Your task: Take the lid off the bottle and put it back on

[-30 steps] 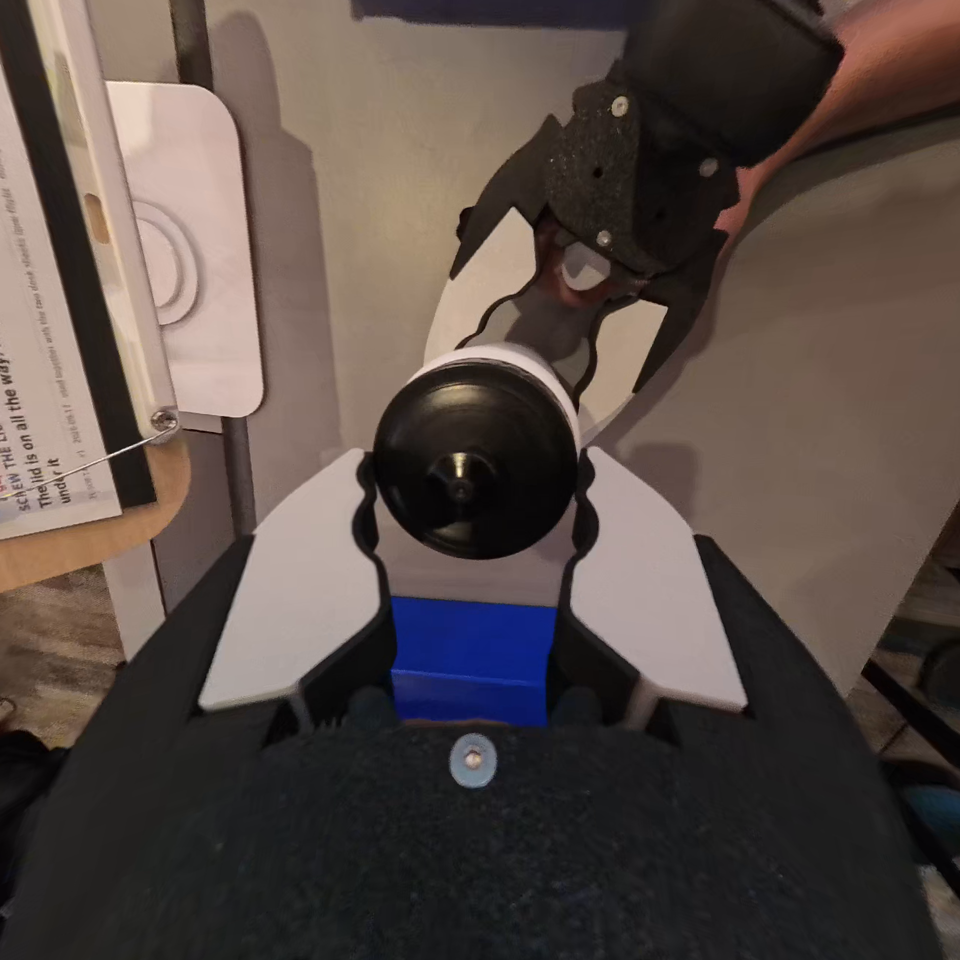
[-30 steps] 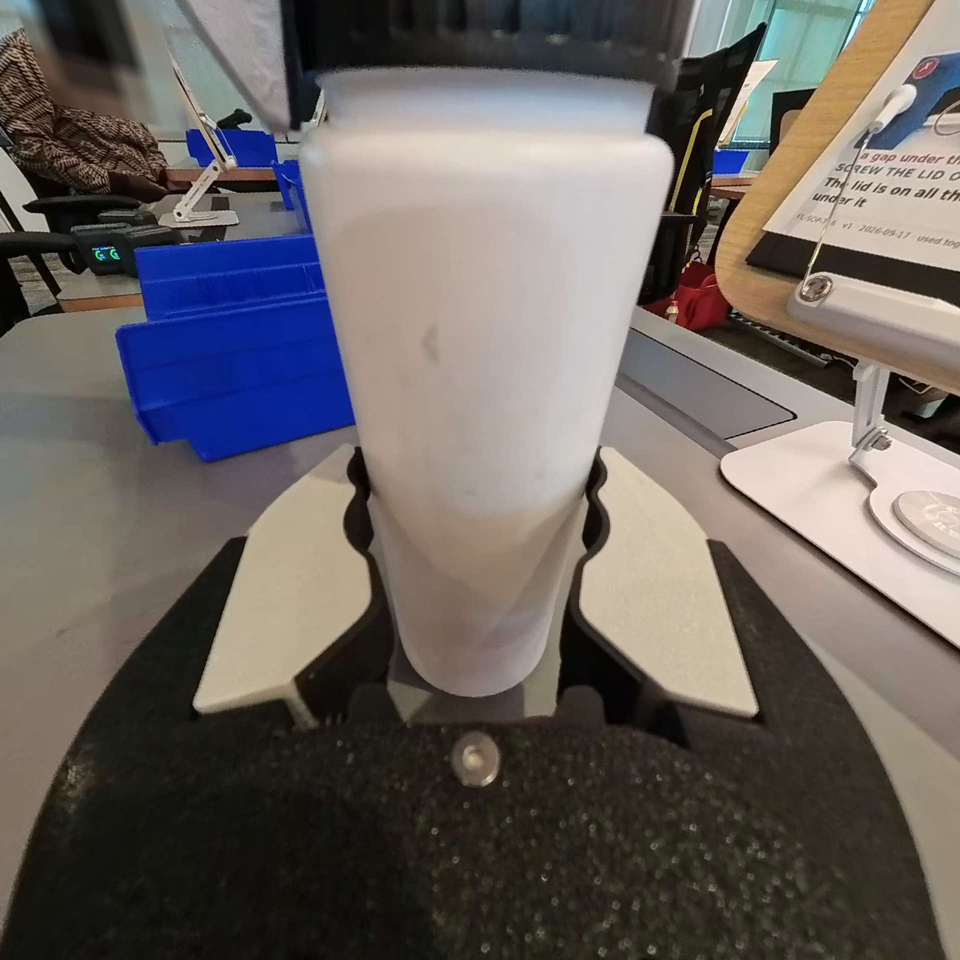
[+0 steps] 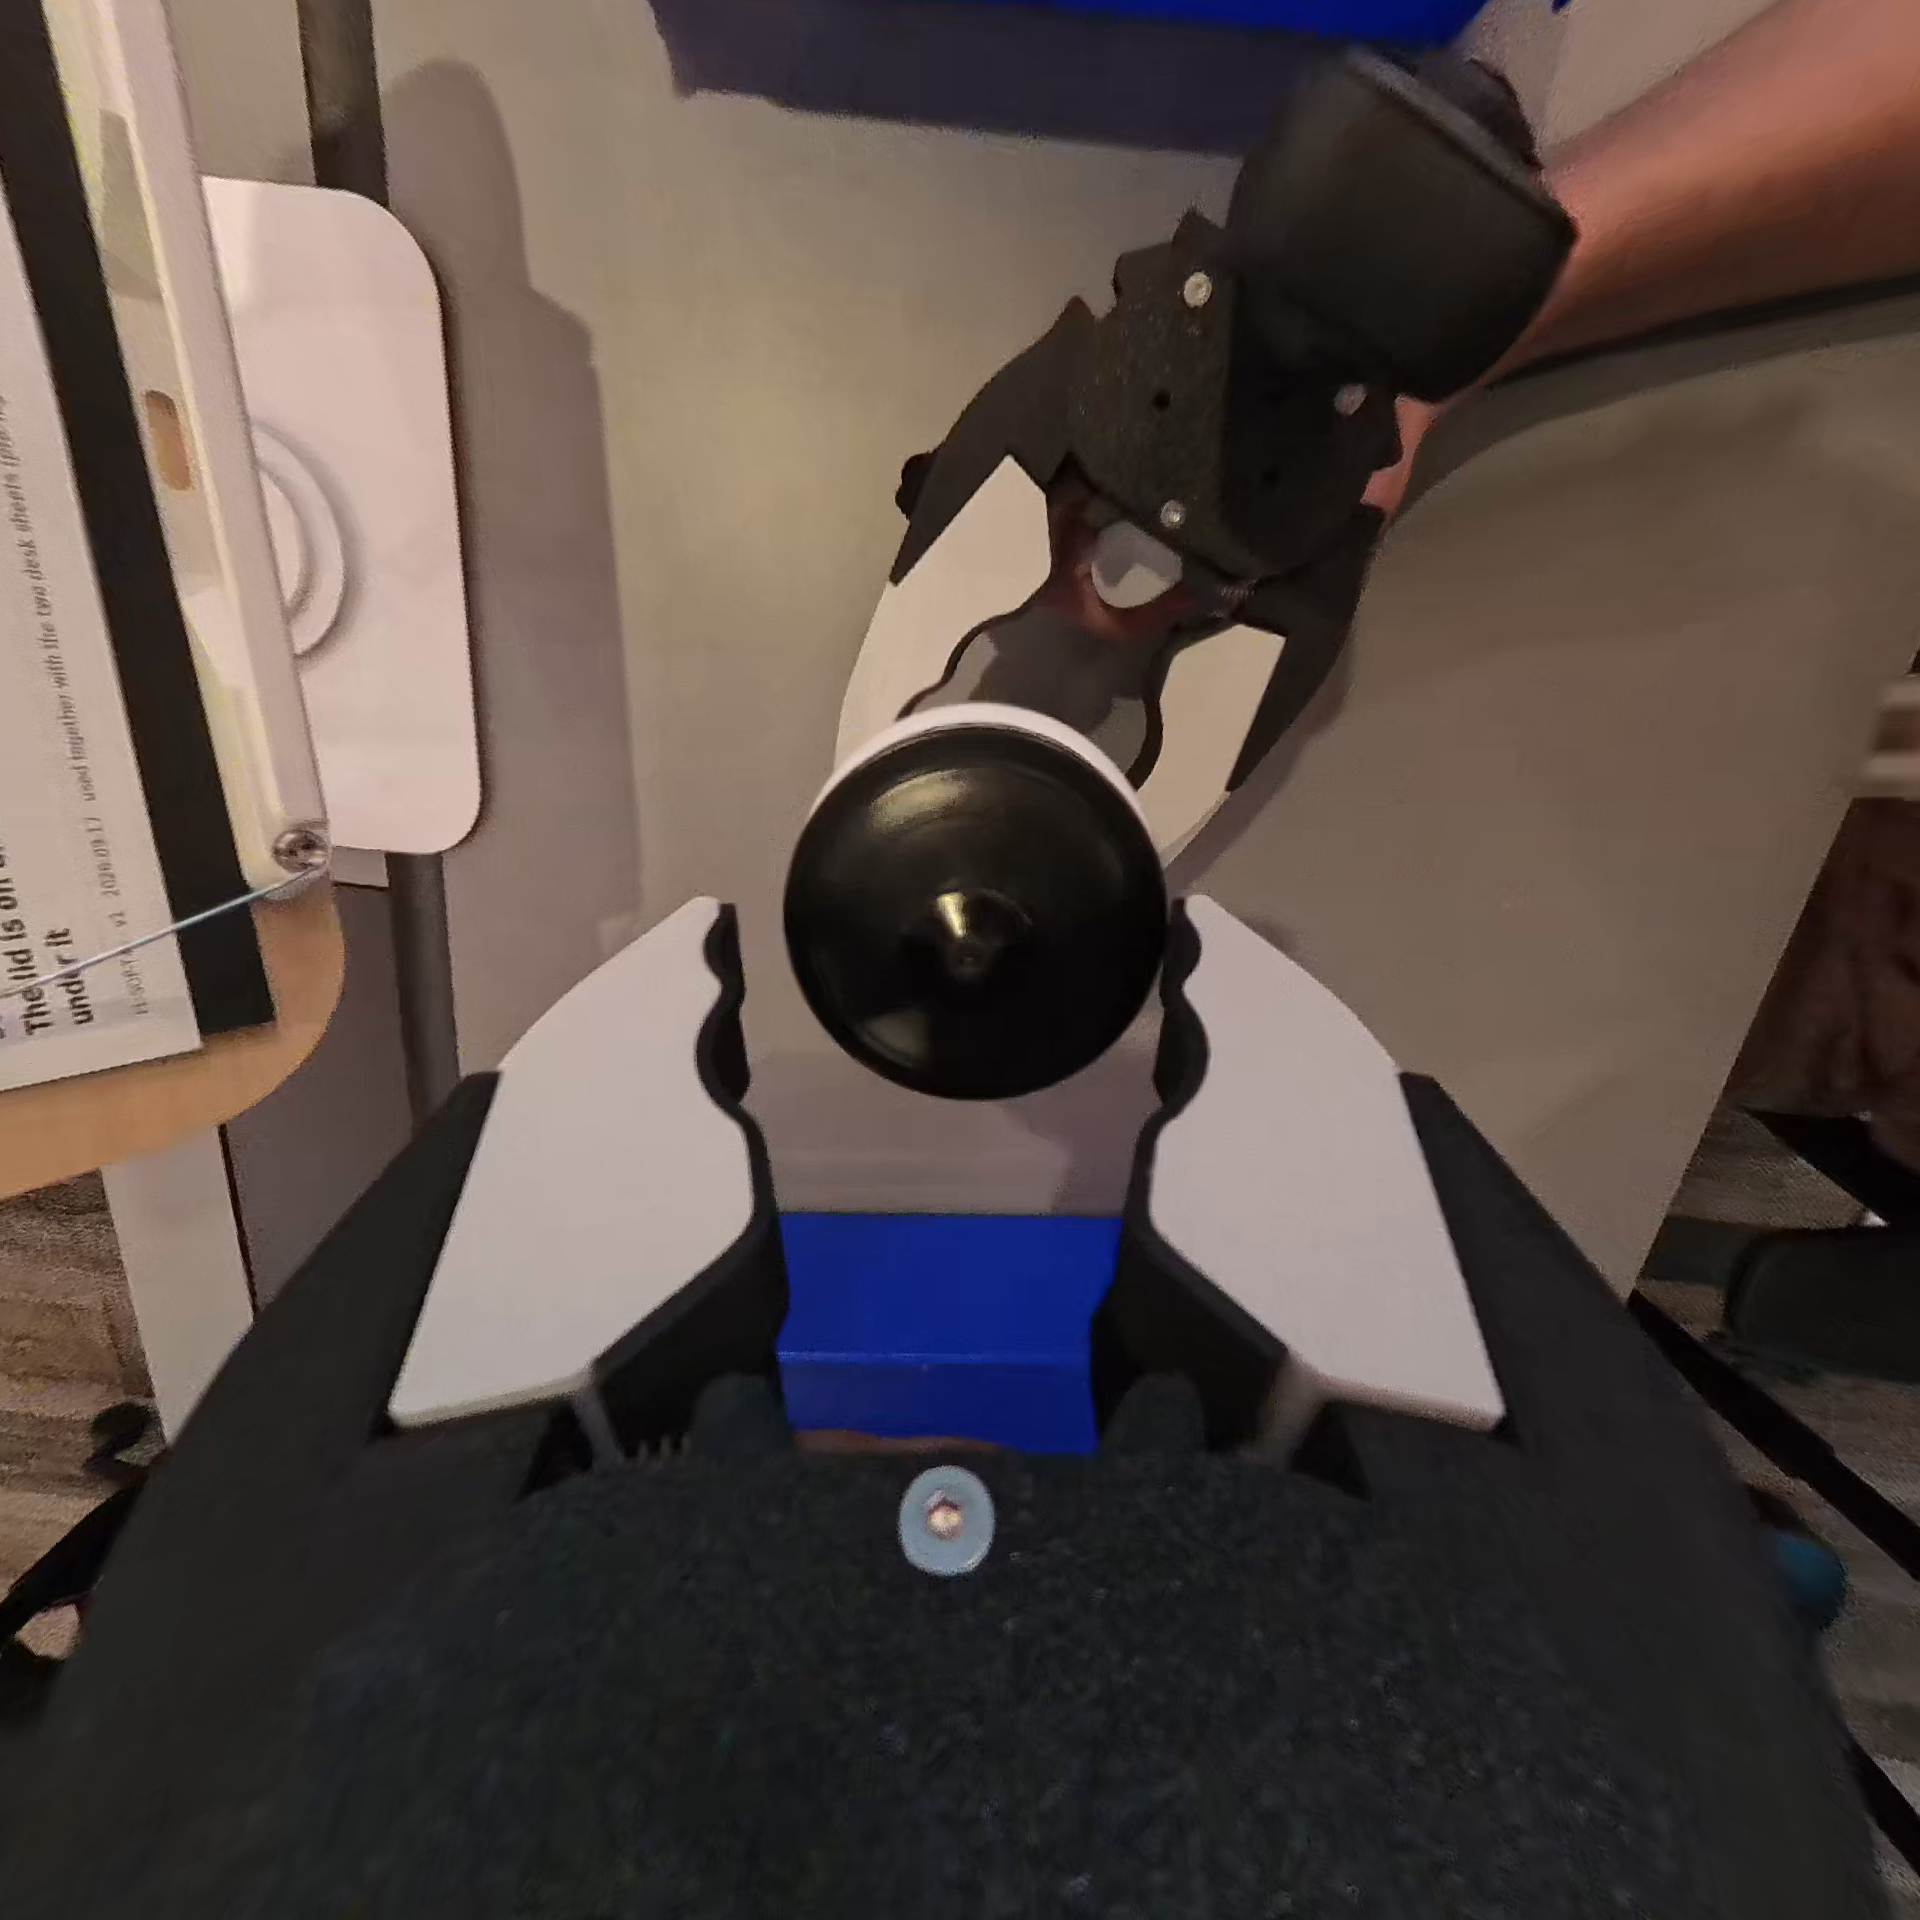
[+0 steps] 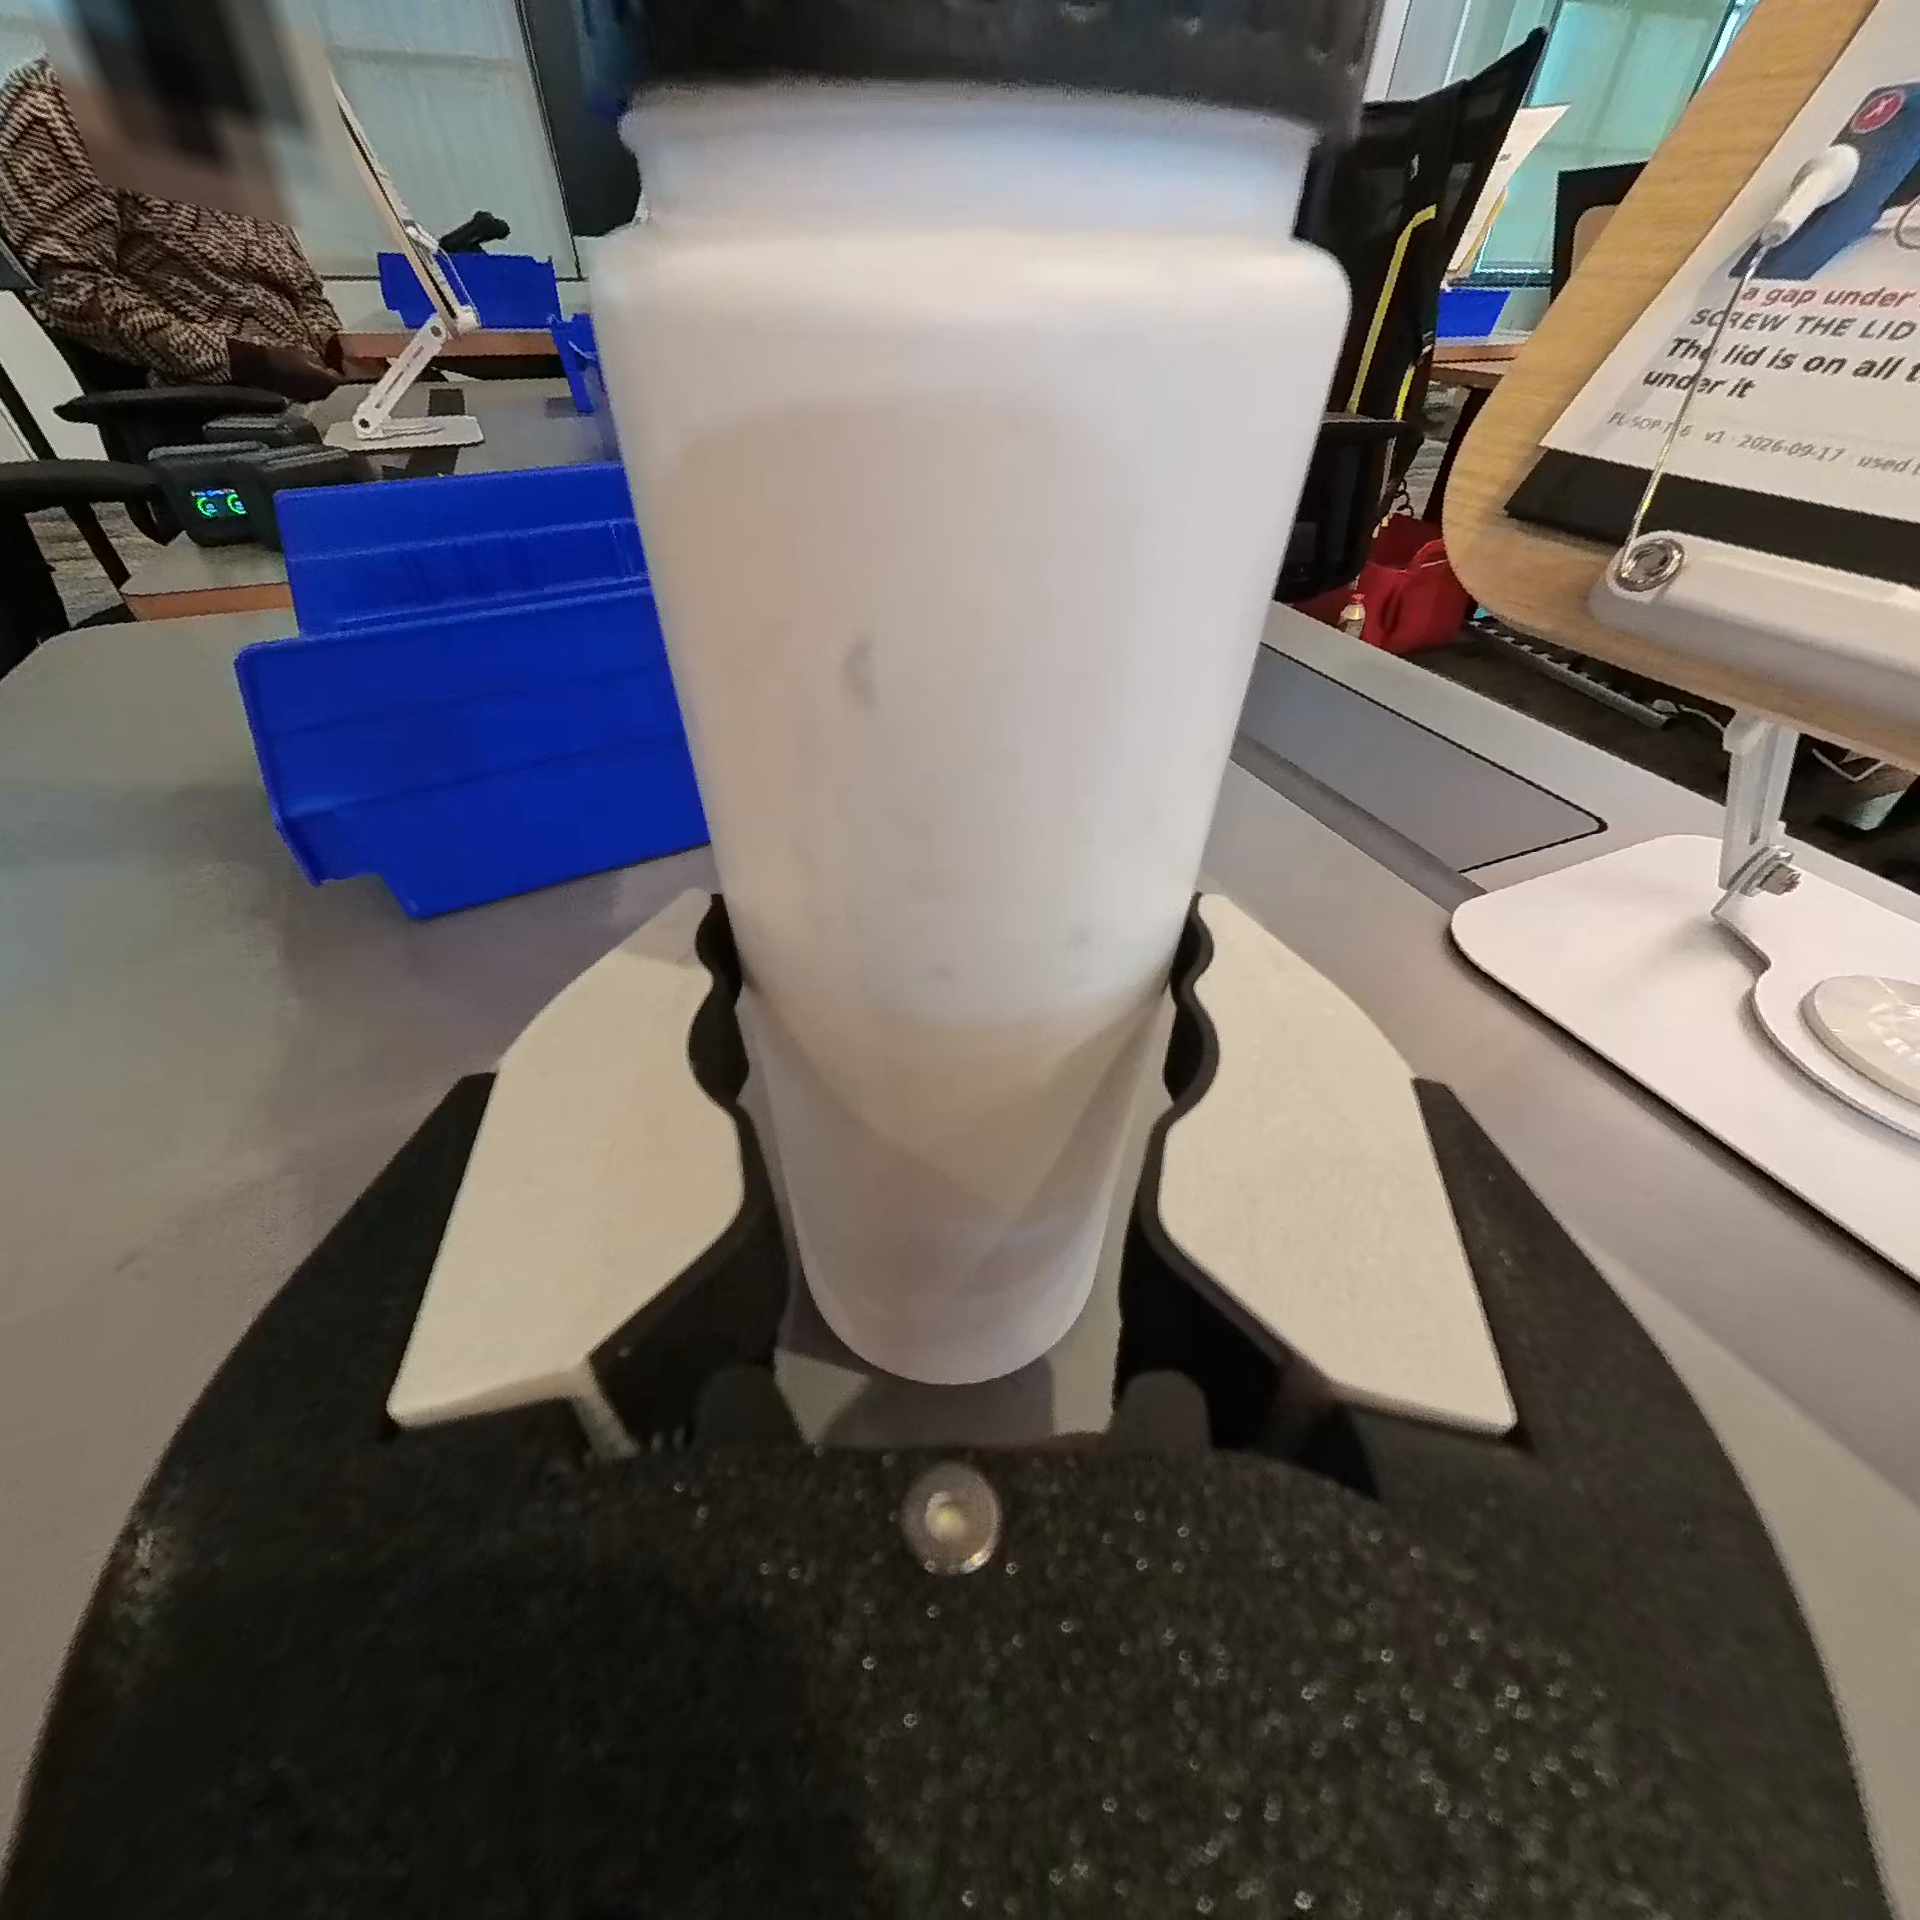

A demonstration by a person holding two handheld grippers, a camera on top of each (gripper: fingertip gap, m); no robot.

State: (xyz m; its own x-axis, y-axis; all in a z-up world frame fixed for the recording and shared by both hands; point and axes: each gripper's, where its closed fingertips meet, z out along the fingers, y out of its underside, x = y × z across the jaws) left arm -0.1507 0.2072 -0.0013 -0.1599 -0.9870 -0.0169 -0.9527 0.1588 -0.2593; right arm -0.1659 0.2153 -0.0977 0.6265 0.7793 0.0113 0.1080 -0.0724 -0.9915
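Observation:
In the left wrist view I look straight down on the bottle's black lid [image 3: 971, 914], with the white bottle's shoulder [image 3: 977, 719] showing as a rim behind it. My left gripper [image 3: 956, 977] straddles the lid. A strip of table shows between the left pad [image 3: 727, 997] and the lid, so the pads do not clamp it. My right gripper [image 4: 956, 977] is shut on the white bottle [image 4: 966, 623] low on its body and holds it upright. The lid's ribbed black edge [image 4: 987, 42] is at the top of the right wrist view.
A blue bin [image 4: 468, 686] stands on the grey table [image 4: 208, 987] left of the bottle. A wooden document board [image 4: 1558, 364] on a white base plate [image 4: 1621, 987] stands at the right. A person's hand [image 3: 1714, 239] holds the right gripper.
My left jaws have widened a little and the left pad has come off the lid, which both pads touched before. The right gripper keeps its hold on the bottle.

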